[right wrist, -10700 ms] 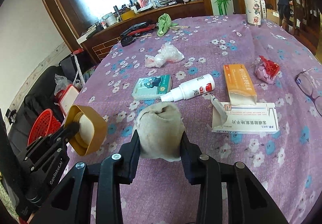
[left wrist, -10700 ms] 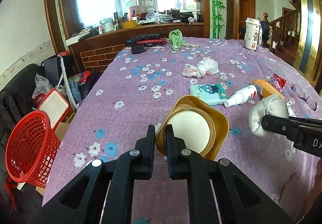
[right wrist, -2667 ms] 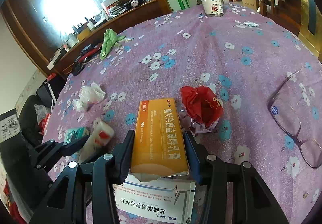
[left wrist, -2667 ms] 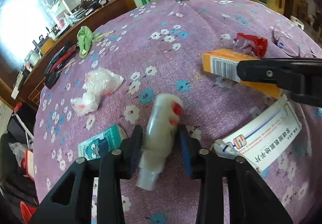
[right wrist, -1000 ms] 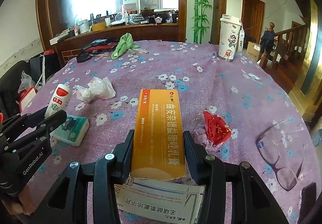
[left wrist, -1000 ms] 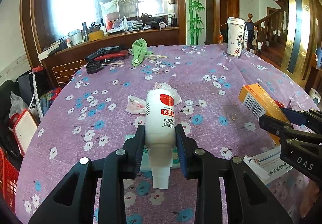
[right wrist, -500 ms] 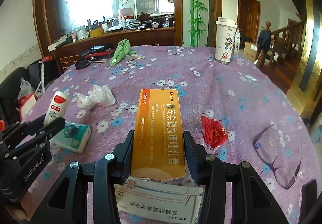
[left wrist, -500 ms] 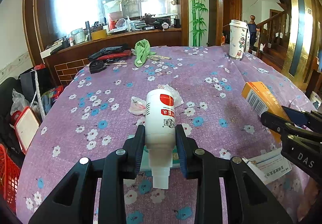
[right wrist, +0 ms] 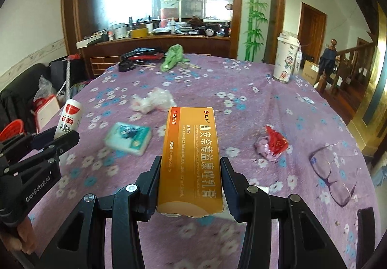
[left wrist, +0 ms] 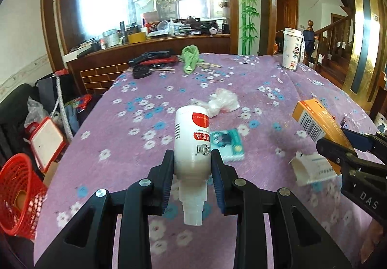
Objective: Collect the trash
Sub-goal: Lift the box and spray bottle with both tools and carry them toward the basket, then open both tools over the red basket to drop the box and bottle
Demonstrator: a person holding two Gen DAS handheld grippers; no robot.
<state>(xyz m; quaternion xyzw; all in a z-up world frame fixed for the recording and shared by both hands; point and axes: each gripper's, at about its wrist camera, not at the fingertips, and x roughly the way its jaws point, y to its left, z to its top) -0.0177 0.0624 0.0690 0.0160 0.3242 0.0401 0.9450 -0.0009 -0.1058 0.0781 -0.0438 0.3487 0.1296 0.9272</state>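
Observation:
My left gripper (left wrist: 192, 160) is shut on a white spray bottle (left wrist: 192, 145) with a red label, nozzle toward the camera, held above the purple flowered tablecloth (left wrist: 135, 138). My right gripper (right wrist: 191, 167) is shut on an orange medicine box (right wrist: 191, 157), also lifted off the cloth. Each tool shows in the other's view: the bottle (right wrist: 69, 121) at the left, the orange box (left wrist: 316, 121) at the right. On the cloth lie a teal tissue pack (right wrist: 128, 137), a crumpled white plastic bag (right wrist: 152, 99), a red wrapper (right wrist: 274, 143) and a white carton (left wrist: 312, 167).
A red mesh basket (left wrist: 17, 196) stands on the floor left of the table. Glasses (right wrist: 333, 174) lie at the right edge. A tall printed cup (right wrist: 286, 58), a green cloth (right wrist: 173, 56) and dark items sit at the far side, before a wooden counter.
Both grippers have drifted left with their loads and risen slightly; the red basket now shows at the left edge of the left wrist view. Grips are unchanged.

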